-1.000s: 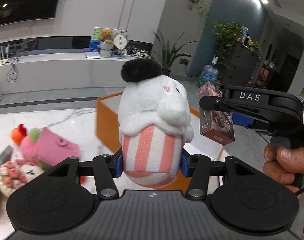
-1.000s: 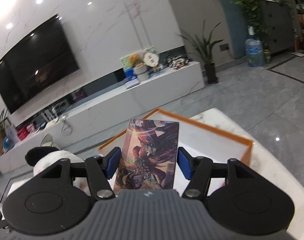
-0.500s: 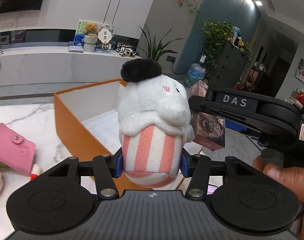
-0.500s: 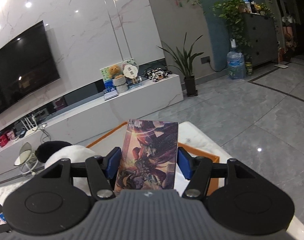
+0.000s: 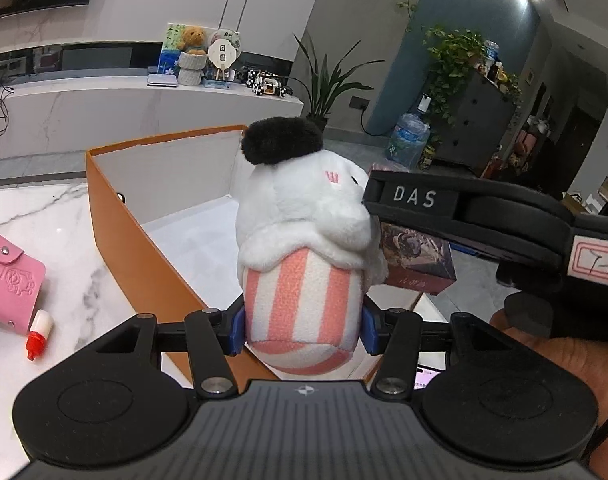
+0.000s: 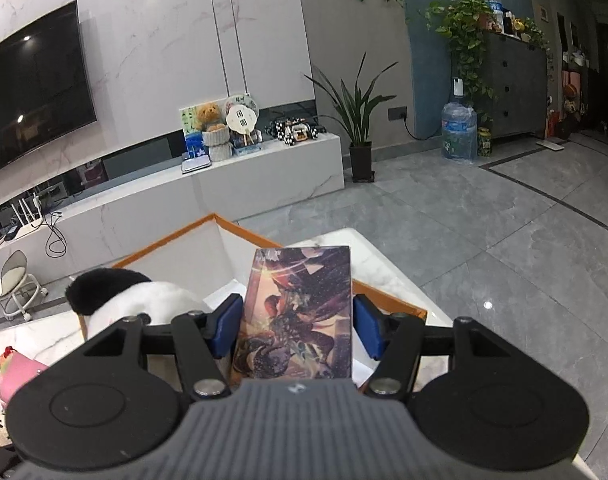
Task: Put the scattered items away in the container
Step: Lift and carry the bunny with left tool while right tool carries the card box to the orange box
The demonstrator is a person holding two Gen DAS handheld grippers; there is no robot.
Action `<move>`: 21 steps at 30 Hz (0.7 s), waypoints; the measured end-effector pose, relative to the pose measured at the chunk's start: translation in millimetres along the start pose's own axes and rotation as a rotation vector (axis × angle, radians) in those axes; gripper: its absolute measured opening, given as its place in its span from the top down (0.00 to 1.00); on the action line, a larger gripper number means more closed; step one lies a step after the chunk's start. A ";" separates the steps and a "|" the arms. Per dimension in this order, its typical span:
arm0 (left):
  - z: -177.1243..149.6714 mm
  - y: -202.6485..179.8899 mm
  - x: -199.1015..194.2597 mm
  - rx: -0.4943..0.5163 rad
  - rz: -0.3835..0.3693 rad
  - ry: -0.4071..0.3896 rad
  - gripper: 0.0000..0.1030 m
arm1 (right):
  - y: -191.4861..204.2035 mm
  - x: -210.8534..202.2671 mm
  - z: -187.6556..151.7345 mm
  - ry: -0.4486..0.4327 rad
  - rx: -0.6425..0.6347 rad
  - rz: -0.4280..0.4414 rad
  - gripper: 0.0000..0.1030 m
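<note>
A white plush toy [image 5: 304, 216] with a black pom-pom and a pink-striped base hangs in my left gripper [image 5: 302, 330], whose blue pads press its sides. It hovers over the near wall of the orange box [image 5: 115, 216], which has a white inside. My right gripper [image 6: 297, 326] is shut on an illustrated card box [image 6: 295, 312], held upright above the orange box's [image 6: 175, 240] right part. In the left wrist view the card box [image 5: 418, 258] shows just right of the plush. The plush [image 6: 143, 300] sits left of the card box in the right wrist view.
A pink wallet [image 5: 7, 272] and a small red-and-white item [image 5: 39, 332] lie on the marble table [image 5: 63, 216] left of the box. A hand [image 5: 544, 360] holds the right gripper's handle. A phone screen peeks out under the left gripper. The table edge runs right of the box, with floor beyond.
Both grippers moved down and in over the orange box with their loads. The box now fills more of the left wrist view, and the card box sits close against the plush.
</note>
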State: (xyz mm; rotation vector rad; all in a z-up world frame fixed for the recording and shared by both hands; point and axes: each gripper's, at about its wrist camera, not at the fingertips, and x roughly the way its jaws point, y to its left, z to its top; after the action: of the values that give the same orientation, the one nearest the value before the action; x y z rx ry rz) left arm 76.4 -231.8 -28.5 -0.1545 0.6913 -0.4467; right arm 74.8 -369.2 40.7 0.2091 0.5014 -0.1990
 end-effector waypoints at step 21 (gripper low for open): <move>5.7 -25.6 25.2 0.178 0.114 0.130 0.29 | -24.5 43.7 -5.3 0.183 0.083 0.055 0.40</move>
State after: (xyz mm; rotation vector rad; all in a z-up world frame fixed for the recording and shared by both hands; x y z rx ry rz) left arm 88.4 -266.0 -31.6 0.0824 0.7792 -0.4094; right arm 104.1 -397.4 11.0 0.3234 0.6693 -0.1474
